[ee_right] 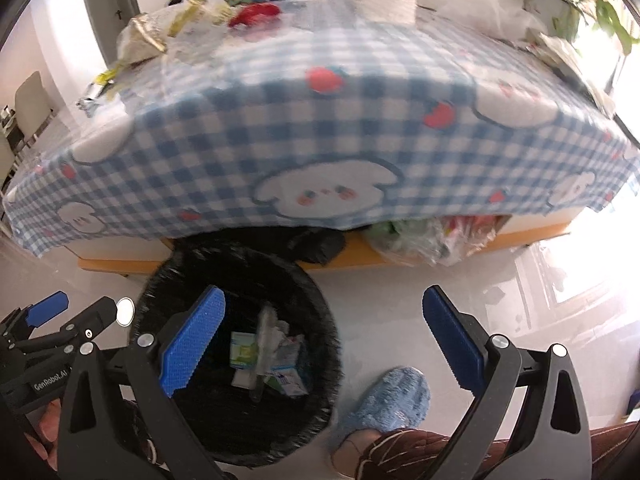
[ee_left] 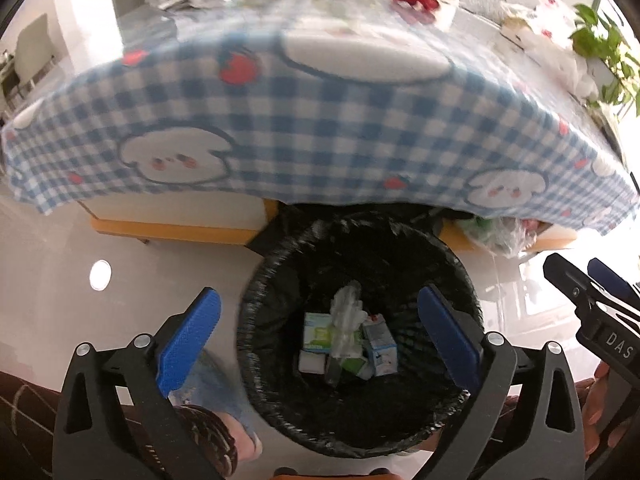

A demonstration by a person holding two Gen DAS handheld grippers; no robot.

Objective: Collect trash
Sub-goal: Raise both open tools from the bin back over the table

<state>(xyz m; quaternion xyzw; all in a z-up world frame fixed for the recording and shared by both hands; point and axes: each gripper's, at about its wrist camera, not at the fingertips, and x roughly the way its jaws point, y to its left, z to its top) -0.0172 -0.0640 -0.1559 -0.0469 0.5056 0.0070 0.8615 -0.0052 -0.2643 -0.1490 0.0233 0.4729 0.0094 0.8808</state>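
Left wrist view looks down into a round bin lined with a black plastic bag point(ee_left: 360, 320), standing on the pale floor just in front of the surface covered by a blue-and-white checked cloth with cartoon faces point(ee_left: 320, 120). Inside the bin lie small green-and-white and blue-and-white cartons point(ee_left: 380, 346) and a crumpled clear plastic wrapper point(ee_left: 348, 312), so part of the collecting looks done. The left claw point(ee_left: 318, 340) hangs above the bin, spread wide and holding nothing; the right claw point(ee_right: 324, 344) hovers just right of the bin, likewise spread and empty.

Plenty appears left: crumpled yellow-and-silver wrappers point(ee_right: 168, 28) and a red scrap point(ee_right: 256, 14) sit on the cloth at its far side from the bin, and a clear plastic bag of mixed rubbish point(ee_right: 428, 240) rests on the shelf under the cloth, right of the bin.

Motion blur smears the far side, so individual pieces there cannot be told apart, and the cloth's overhang hides the shelf behind the bin.
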